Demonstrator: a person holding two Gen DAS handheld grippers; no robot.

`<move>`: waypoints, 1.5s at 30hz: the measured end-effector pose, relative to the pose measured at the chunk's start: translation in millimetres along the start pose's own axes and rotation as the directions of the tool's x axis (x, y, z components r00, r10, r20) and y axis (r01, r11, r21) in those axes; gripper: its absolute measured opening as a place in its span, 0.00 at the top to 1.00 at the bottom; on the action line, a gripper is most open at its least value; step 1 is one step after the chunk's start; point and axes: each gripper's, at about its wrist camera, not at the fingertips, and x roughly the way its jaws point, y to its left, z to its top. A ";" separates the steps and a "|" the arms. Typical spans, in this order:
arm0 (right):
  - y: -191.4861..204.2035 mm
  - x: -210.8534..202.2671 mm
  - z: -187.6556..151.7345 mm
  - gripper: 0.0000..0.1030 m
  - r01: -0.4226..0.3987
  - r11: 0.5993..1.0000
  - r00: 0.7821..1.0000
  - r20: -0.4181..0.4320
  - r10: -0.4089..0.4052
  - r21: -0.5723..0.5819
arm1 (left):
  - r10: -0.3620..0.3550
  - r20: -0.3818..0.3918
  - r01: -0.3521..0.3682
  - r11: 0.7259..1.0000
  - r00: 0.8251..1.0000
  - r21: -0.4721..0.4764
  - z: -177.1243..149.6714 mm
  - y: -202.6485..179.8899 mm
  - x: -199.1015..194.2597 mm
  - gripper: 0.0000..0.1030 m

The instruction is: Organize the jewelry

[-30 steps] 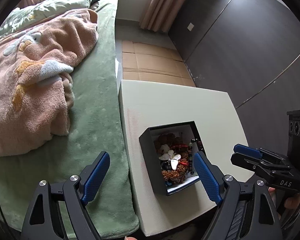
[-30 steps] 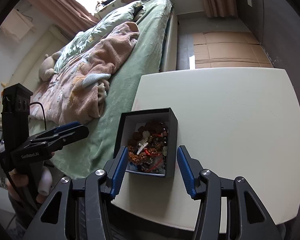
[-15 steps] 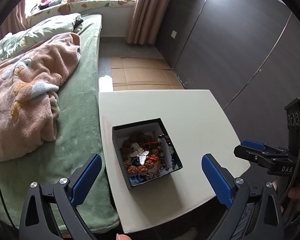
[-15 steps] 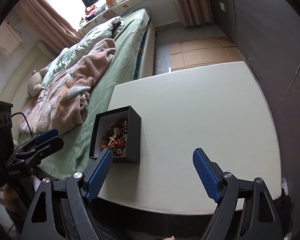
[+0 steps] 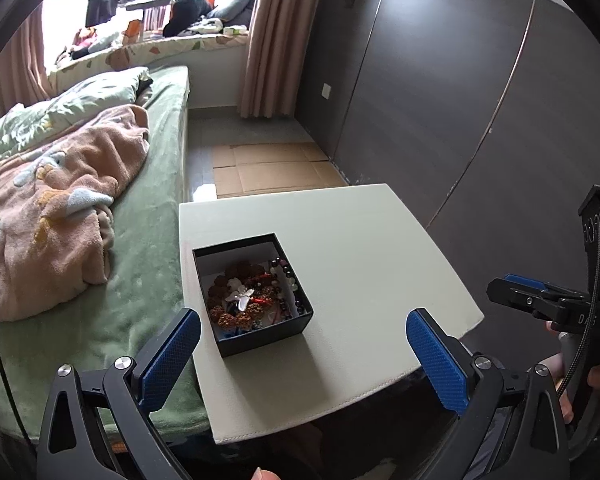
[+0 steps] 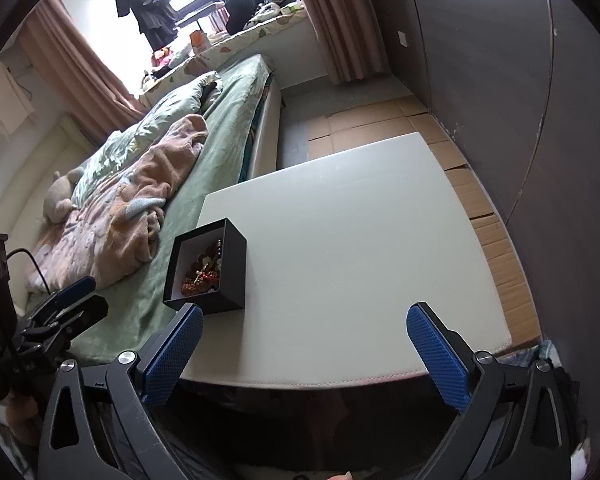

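Both tools wide and empty, jewelry box sitting alone on the counter

The left tool [image 5: 302,342] gapes fully with nothing between its blue pads; the right tool [image 6: 304,344] is spreading wider, jaws opening, holding nothing. The square black cardboard box [image 5: 256,294], heaped with beaded jewelry [image 5: 246,296], rests near the left edge of the pale cream counter [image 5: 360,248], close beside the green-covered bed [image 5: 148,208].
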 end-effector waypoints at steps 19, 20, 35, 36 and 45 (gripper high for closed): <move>15.0 -96.4 -77.1 0.01 0.063 0.997 0.981 0.184 -0.054 -0.043 | 0.043 0.175 -0.054 0.997 0.984 0.055 -61.1 -41.0 -94.4 0.00; 14.4 -100.2 -81.7 0.01 0.058 0.998 0.980 0.193 -0.050 -0.040 | 0.042 0.179 -0.053 0.997 0.983 0.057 -64.2 -42.1 -97.3 0.00; 13.6 -130.0 -116.8 0.01 0.028 0.999 0.966 0.257 -0.021 -0.021 | 0.033 0.246 -0.050 0.997 0.969 0.066 -86.4 -47.4 -132.0 0.00; 14.1 -131.1 -117.1 0.01 0.029 0.999 0.966 0.259 -0.022 -0.023 | 0.034 0.249 -0.052 0.997 0.968 0.066 -87.0 -47.3 -133.1 0.00; 21.0 -136.5 -122.1 0.01 0.029 0.999 0.960 0.280 -0.020 -0.028 | 0.058 0.263 -0.075 0.996 0.963 0.057 -92.9 -45.4 -140.1 0.00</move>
